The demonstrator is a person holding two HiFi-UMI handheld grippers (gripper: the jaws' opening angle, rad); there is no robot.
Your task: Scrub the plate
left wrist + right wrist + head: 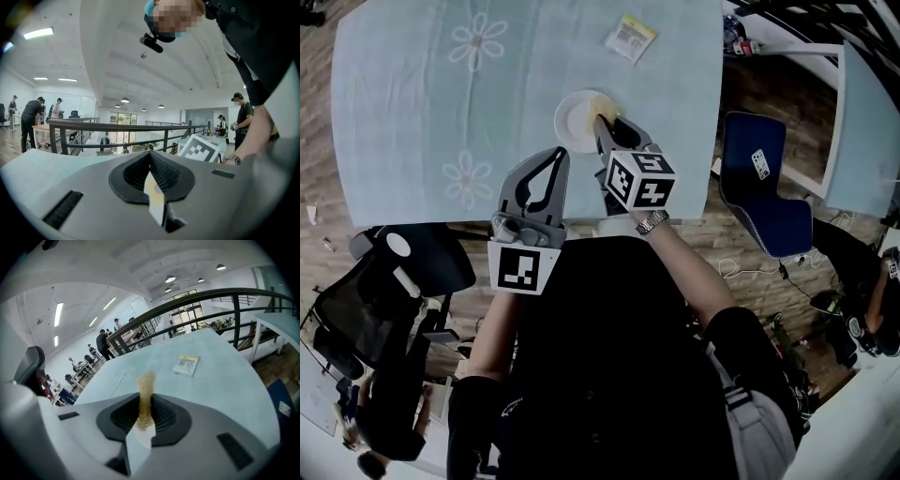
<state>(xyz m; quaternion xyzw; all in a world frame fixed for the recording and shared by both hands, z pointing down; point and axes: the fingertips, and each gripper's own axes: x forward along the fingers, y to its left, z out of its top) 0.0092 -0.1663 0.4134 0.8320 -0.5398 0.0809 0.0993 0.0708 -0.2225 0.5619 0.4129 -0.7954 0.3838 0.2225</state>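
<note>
A small white plate sits on the light blue tablecloth near the table's front edge. My right gripper reaches over the plate's right side, shut on a thin yellow-brown sponge that lies against the plate. In the right gripper view the sponge stands upright between the shut jaws of the right gripper, and the plate is hidden. My left gripper hovers just below and left of the plate, jaws together and holding nothing. The left gripper points up at the ceiling in its own view.
A yellow-and-white packet lies at the table's far right. A blue chair stands off the right edge and a black office chair at the front left. Railings and people fill the background.
</note>
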